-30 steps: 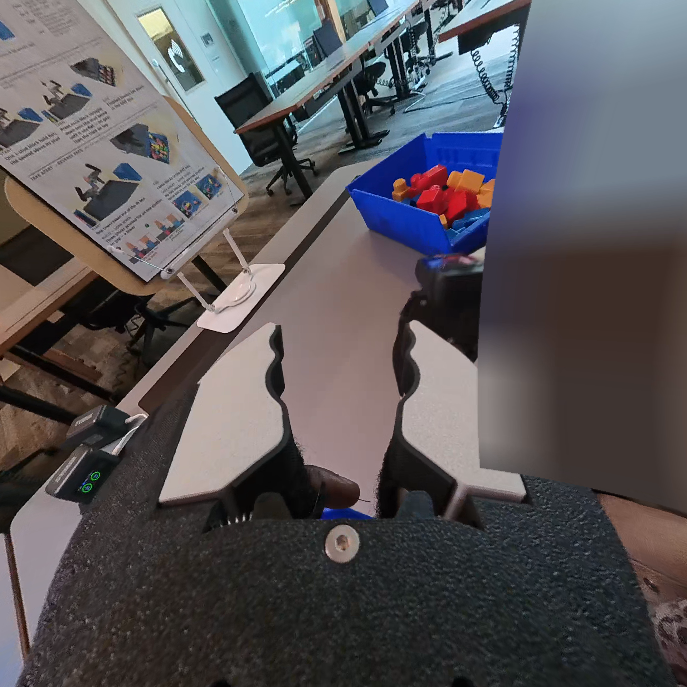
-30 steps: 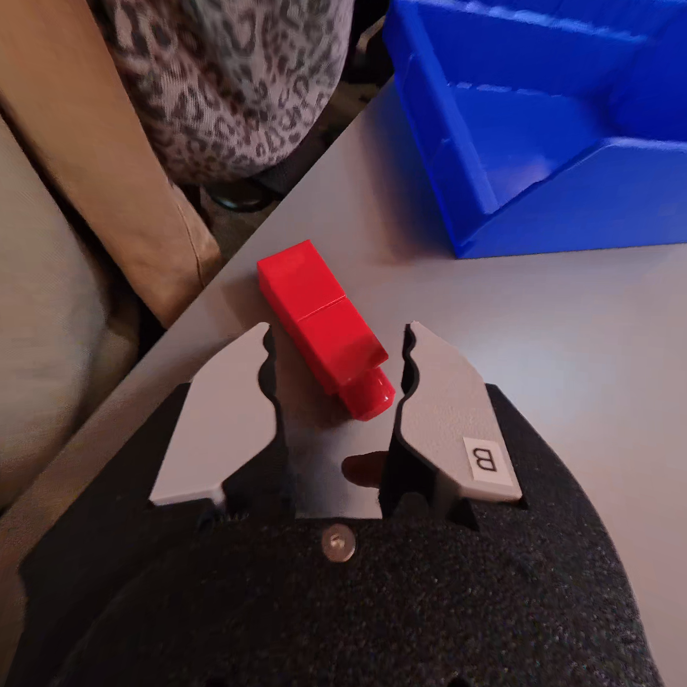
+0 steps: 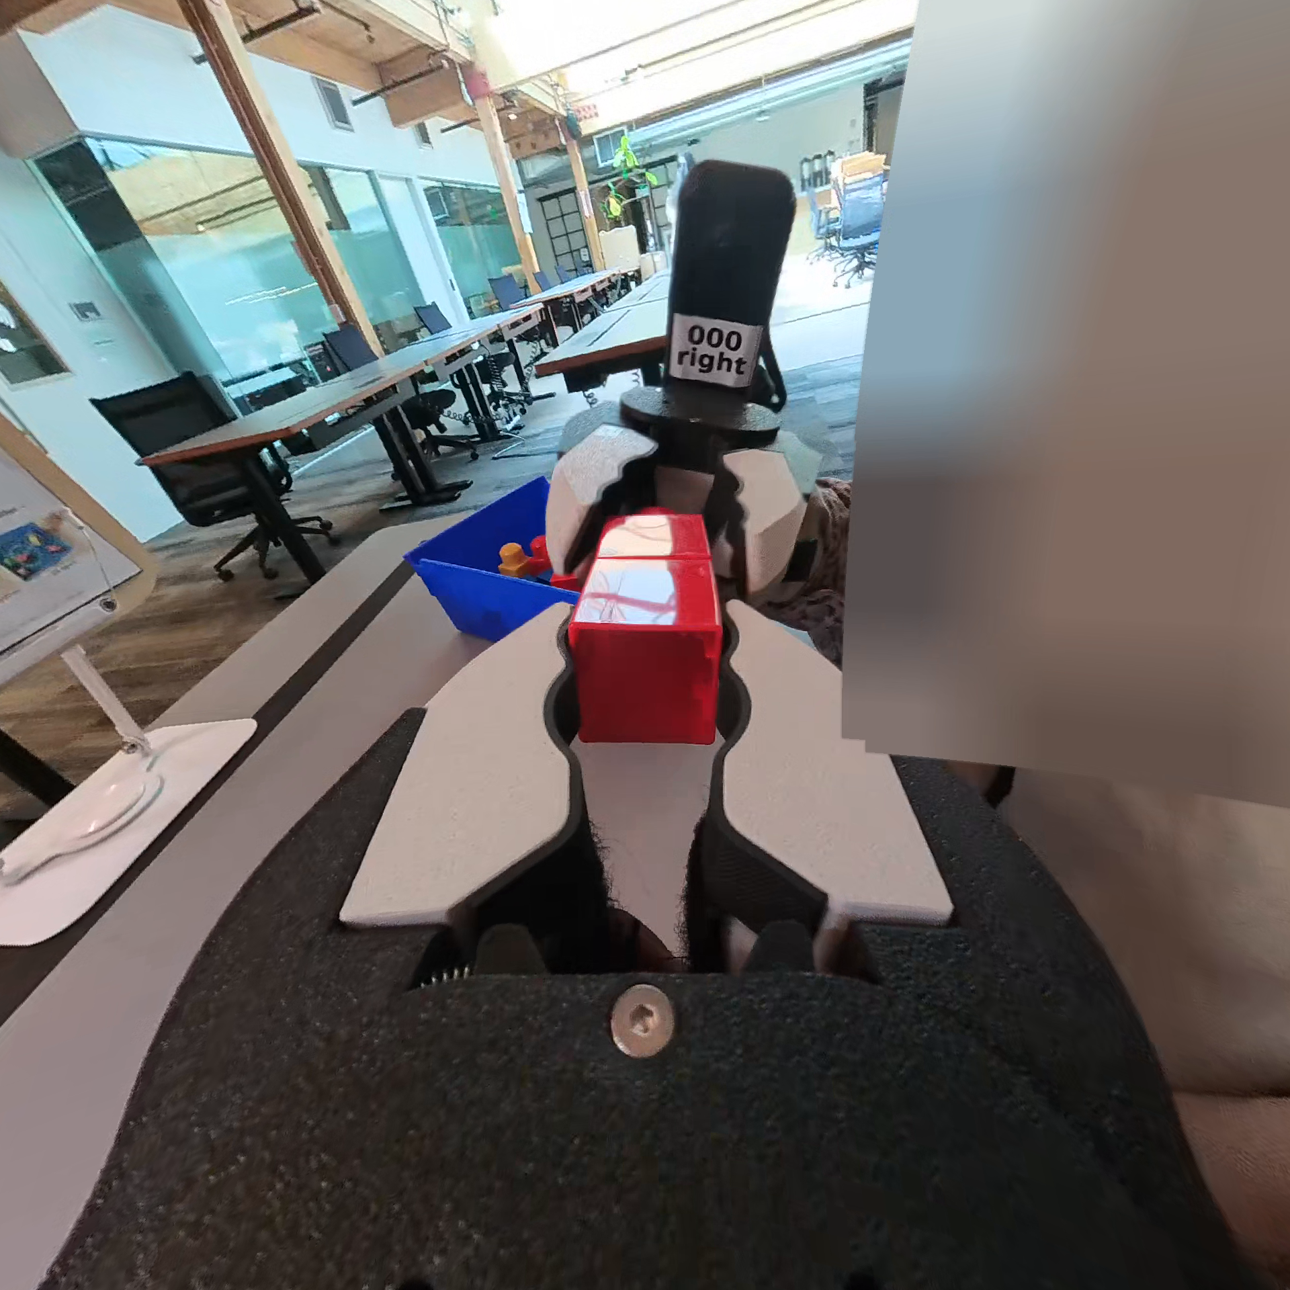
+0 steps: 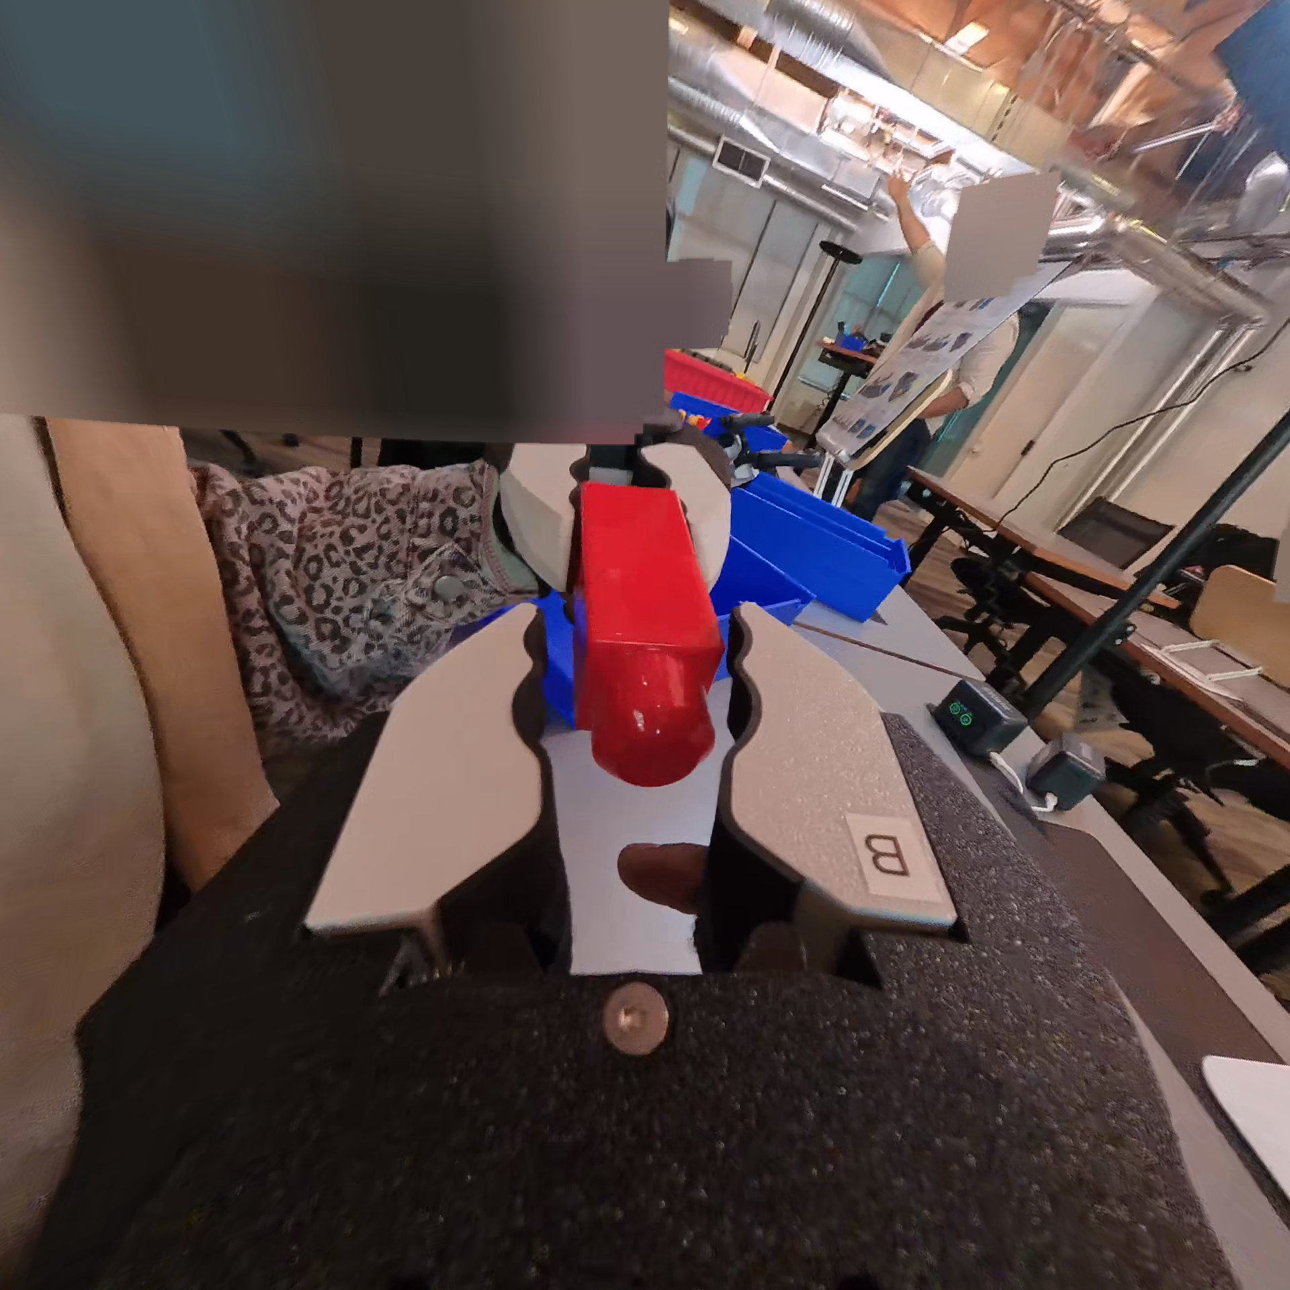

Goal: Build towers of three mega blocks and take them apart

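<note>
A red two-block stack [image 3: 646, 628] hangs above the surface [image 3: 363, 628], clamped at its near end by the left hand-held gripper [image 3: 646, 670] and at its far end by the right hand-held gripper [image 4: 632, 670]. A blurred patch hides the right side, and the blue bin [image 3: 488, 593] is partly hidden behind the grippers.

Both views bright, daylight from overhead skylight strip and glass walls. Strong white glare on top faces of the glossy red plastic block pair [image 3: 646, 590]. Wide-angle bending at frame edges. Right wrist view: ceiling ducts smeared, motion blur. Shadows soft.
</note>
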The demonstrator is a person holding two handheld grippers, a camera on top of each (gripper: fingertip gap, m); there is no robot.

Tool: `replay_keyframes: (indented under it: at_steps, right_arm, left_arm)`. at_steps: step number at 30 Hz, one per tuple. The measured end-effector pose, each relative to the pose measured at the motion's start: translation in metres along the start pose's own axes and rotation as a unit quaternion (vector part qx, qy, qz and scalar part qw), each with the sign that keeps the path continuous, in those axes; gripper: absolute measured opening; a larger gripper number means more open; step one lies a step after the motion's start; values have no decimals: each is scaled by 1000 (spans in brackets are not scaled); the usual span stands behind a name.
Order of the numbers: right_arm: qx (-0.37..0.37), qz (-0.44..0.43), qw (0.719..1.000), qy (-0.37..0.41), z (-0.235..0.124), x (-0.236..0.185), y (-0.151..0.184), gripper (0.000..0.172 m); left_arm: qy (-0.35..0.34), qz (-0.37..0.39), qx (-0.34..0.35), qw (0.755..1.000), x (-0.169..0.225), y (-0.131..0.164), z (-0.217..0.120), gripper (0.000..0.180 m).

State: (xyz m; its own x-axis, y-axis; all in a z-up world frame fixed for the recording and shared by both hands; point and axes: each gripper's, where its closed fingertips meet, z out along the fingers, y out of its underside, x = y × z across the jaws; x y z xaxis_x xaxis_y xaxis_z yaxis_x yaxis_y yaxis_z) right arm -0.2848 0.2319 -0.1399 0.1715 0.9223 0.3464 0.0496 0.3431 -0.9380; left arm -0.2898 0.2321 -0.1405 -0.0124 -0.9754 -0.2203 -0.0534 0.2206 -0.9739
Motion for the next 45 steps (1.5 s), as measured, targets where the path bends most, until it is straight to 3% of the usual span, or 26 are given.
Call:
replay_keyframes:
  at_steps: [4,11,13,15,17,19,21,22,25,30,35,38,45]
  right_arm:
    - [-5,-10,1000,0,2,-2,2,37]
    - [-52,-31,998,-8,0,-8,-1,36]
    - [-55,-33,998,27,-19,7,-5,36]
    - [-64,-34,991,114,-54,40,-10,36]
    - [-121,-70,951,277,-111,92,-9,36]
    - [-217,-102,866,439,-187,135,5,36]
    - [-318,-73,786,525,-252,154,35,36]
    - [-355,-43,755,550,-278,157,53,36]
    - [-429,88,708,554,-321,153,116,36]
    - [-533,221,632,517,-357,126,194,37]
    - [-518,246,636,516,-358,125,202,38]
    - [-512,235,640,523,-358,129,198,52]
    - [-449,169,679,556,-343,148,158,58]
  left_arm:
    - [5,18,-15,1000,4,2,1,36]
    - [7,65,-33,997,11,-2,-7,36]
    - [-45,60,7,997,-4,-20,-31,35]
    - [-142,35,85,986,-30,-48,-77,35]
    - [-253,15,154,955,-53,-69,-129,36]
    - [-332,-7,193,923,-64,-80,-170,36]
    - [-378,-23,223,898,-67,-87,-196,35]
    - [-389,-25,239,889,-66,-91,-204,36]
    - [-377,-26,262,888,-61,-99,-207,36]
    - [-380,-16,247,892,-59,-101,-198,36]
    - [-390,-6,216,895,-63,-96,-192,36]
    - [-396,-1,204,895,-64,-93,-191,36]
    - [-401,18,174,899,-64,-90,-185,35]
